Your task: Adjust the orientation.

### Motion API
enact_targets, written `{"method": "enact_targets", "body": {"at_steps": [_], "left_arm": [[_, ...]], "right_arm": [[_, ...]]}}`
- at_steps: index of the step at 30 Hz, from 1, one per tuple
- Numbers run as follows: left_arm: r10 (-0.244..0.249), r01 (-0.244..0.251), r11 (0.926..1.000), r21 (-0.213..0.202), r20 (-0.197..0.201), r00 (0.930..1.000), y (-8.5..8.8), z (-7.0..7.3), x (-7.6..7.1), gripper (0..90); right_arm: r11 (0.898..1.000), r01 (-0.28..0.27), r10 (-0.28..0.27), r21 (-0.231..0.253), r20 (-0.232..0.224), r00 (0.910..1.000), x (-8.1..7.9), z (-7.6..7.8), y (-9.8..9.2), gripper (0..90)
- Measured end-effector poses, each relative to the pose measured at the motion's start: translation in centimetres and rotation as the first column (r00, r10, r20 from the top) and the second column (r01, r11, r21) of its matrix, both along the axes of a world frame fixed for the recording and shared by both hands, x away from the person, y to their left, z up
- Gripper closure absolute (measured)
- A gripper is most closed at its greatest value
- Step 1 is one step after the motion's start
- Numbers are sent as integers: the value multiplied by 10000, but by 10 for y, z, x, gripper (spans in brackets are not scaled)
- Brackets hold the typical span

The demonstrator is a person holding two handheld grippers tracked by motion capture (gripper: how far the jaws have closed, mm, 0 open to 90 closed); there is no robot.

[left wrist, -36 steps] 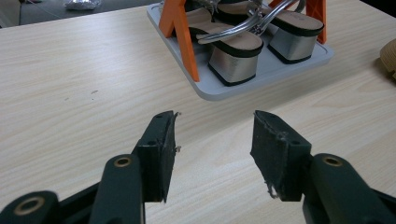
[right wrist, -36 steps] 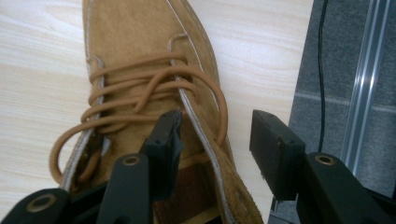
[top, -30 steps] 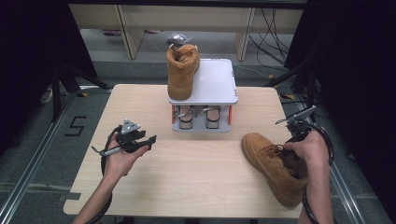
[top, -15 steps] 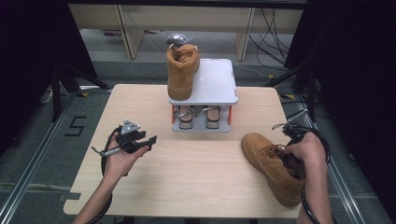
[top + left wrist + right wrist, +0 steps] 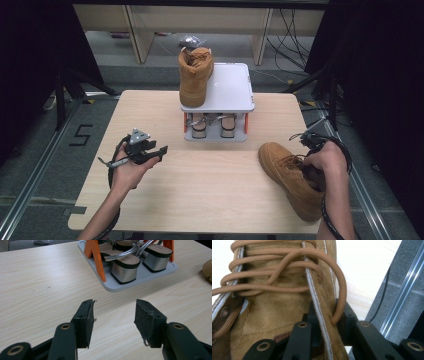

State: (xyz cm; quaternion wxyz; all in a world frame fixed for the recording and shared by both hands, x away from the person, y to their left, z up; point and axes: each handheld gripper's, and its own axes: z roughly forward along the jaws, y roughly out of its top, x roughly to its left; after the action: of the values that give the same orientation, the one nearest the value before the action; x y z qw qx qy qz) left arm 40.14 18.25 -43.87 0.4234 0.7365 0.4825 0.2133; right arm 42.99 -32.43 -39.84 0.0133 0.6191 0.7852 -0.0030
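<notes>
The right gripper [image 5: 325, 322] has dropped lower onto the tan boot [image 5: 292, 177] at the near right corner of the table [image 5: 210, 195], its jaws just closed onto the collar edge; the right gripper view shows leather and a lace loop pinched between them, which the hand hides from above. Left of the boot, the left gripper [image 5: 113, 315] hasn't moved, jaws wide and empty. Beyond the boot stands the shoe rack [image 5: 235, 95], a second boot [image 5: 195, 75] on top.
</notes>
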Motion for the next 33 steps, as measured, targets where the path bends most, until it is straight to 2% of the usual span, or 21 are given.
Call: {"method": "enact_targets", "body": {"at_steps": [2,3,4,9,10,11,13,15,16,17,19,21,22,24,25,27,28,30,31,32,33], "left_arm": [[-52,52,10000,64,4,10000,1,0,0,487],[-29,29,9999,100,-51,10000,0,0,0,487],[-31,32,9999,107,-48,10000,1,0,0,487],[-44,45,9999,133,-76,10000,0,-1,0,488],[-37,39,9998,198,-99,9999,0,-1,0,488],[-29,31,9998,194,-100,9999,0,-1,0,488],[-57,58,9999,163,-85,9999,0,-2,0,488],[-54,55,9999,159,-84,10000,0,-2,0,488],[2,-2,10000,55,-51,10000,-1,-3,1,488],[-11,12,10000,66,-54,10000,0,-3,1,488],[-21,22,10000,74,-58,10000,-1,-3,1,488],[-49,50,9999,131,-81,10000,0,-3,1,488],[-51,53,9998,172,-110,9999,1,-3,1,488],[-54,55,9998,179,-90,9999,2,-3,0,488],[7,-7,10000,42,-47,10000,1,-4,0,488],[30,-29,9999,124,-77,10000,3,-4,-1,488],[60,-59,10000,77,-53,10000,3,-5,-1,488],[1,0,9999,159,-71,10000,6,-5,-1,489],[79,-79,10000,36,-41,10000,6,-6,-1,488],[63,-63,10000,70,-29,10000,7,-6,-1,489],[63,-63,10000,70,-29,10000,7,-6,-1,489]], "right_arm": [[10000,-21,21,15,43,10000,0,-2,0,748],[9997,245,-245,70,108,9996,-1,-3,1,756],[10000,-4,4,30,0,10000,0,-2,0,765],[9994,-327,328,-122,147,9994,-1,-1,1,837],[9999,43,-42,-97,131,9999,-2,-1,4,844],[9999,-122,124,-103,141,9998,-1,0,2,847],[9988,478,-477,-47,134,9988,-2,1,5,852],[9998,190,-190,-4,233,9995,-3,3,1,854],[9996,269,-269,1,412,9988,-4,2,1,855],[9986,521,-519,-33,322,9981,-4,3,3,855],[9992,394,-394,1,477,9981,-5,4,2,856],[9970,774,-773,10,546,9955,-6,6,6,856],[9977,670,-666,-45,652,9957,-5,8,6,857],[9951,969,-979,202,551,9937,-4,11,8,858],[9966,823,-826,61,782,9935,-3,12,7,859],[9924,1229,-1221,-6,1079,9866,-3,14,10,859],[9954,869,-800,-407,1488,9856,-1,15,8,860],[9947,857,-736,-569,1875,9795,0,17,8,861],[9912,1228,-1108,-493,1980,9739,-1,19,11,861],[9939,892,-725,-655,2238,9719,1,19,8,860],[9923,934,-710,-816,2439,9672,2,20,7,860]]}}
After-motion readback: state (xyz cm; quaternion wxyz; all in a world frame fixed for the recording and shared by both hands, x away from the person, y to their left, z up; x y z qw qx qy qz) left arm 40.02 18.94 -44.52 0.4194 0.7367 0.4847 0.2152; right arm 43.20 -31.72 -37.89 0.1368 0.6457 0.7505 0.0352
